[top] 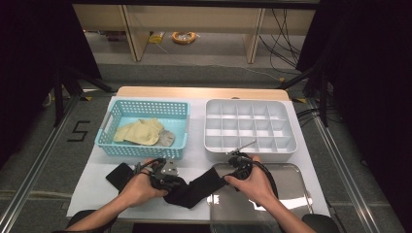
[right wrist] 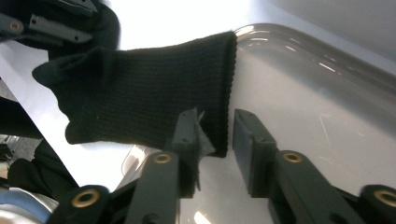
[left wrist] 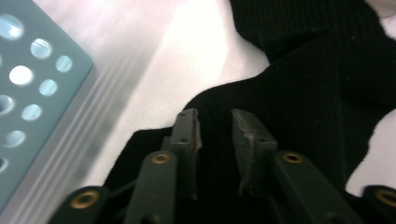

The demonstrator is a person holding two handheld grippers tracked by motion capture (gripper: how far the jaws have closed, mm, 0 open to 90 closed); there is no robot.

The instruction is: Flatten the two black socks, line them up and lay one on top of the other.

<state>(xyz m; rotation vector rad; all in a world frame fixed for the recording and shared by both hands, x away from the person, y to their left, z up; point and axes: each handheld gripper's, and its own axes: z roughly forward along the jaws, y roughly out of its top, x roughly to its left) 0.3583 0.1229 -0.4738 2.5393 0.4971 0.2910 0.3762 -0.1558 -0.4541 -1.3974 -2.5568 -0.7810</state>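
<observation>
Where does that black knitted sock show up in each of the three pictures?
High view: the black knitted sock lies low in the middle, stretched between both grippers.
Left gripper view: it covers the right and lower part, under the jaws.
Right gripper view: upper left to centre, ribbed cuff between the jaws.
Shared landmark: the white table cover.

Surface: your white table top [top: 92, 187] – pale wood far edge.
Far left: teal basket [top: 108, 141].
Far right: white divider box [top: 286, 145].
Near you: black sock [top: 194, 190], metal tray [top: 291, 187], black flat item [top: 119, 175].
</observation>
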